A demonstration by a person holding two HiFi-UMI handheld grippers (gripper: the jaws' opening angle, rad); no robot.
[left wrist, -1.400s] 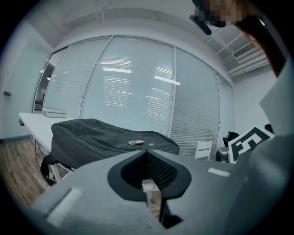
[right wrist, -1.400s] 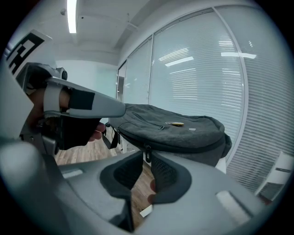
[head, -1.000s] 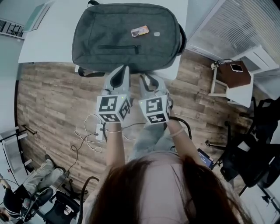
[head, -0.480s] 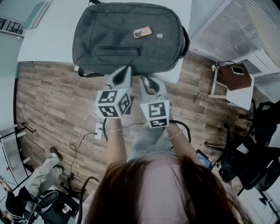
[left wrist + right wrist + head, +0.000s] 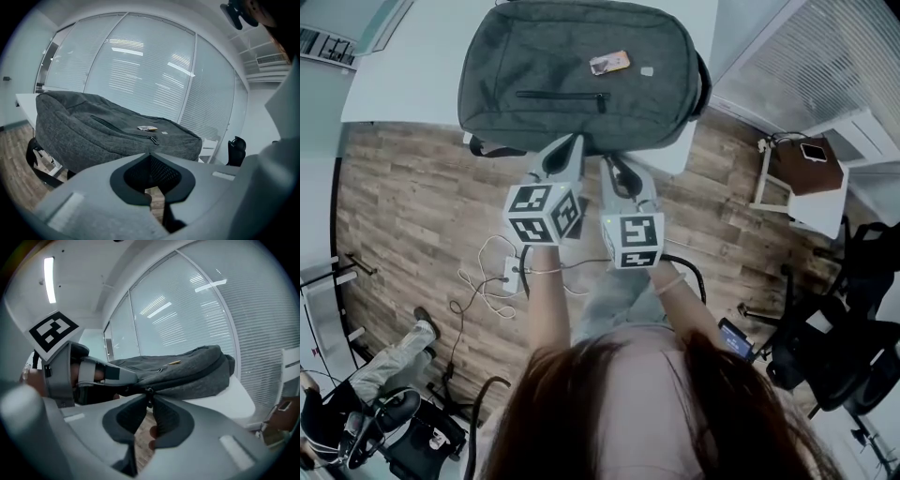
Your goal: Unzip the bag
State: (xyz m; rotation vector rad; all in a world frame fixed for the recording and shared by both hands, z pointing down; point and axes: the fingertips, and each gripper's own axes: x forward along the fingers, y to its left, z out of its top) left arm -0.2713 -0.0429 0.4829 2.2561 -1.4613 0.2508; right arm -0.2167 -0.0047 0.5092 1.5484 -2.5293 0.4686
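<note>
At the near edge of the bag (image 5: pixel 581 84), the left gripper (image 5: pixel 150 154) has its jaws together; the right gripper (image 5: pixel 150 395) pinches what looks like the zip pull (image 5: pixel 148 390): draw it steadily along the seam (image 5: pixel 192 378).

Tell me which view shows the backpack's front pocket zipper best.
Head view: the front pocket zipper lies in plain sight from above, end to end. The left gripper view shows it obliquely and foreshortened, pull included. The right gripper view barely catches it, at a grazing angle.

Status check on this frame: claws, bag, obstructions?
Left claw shut, empty, at near edge of bag. Right claw shut, apparently on zipper pull. Bag not visibly unzipped. Small card on top, not blocking.
</note>
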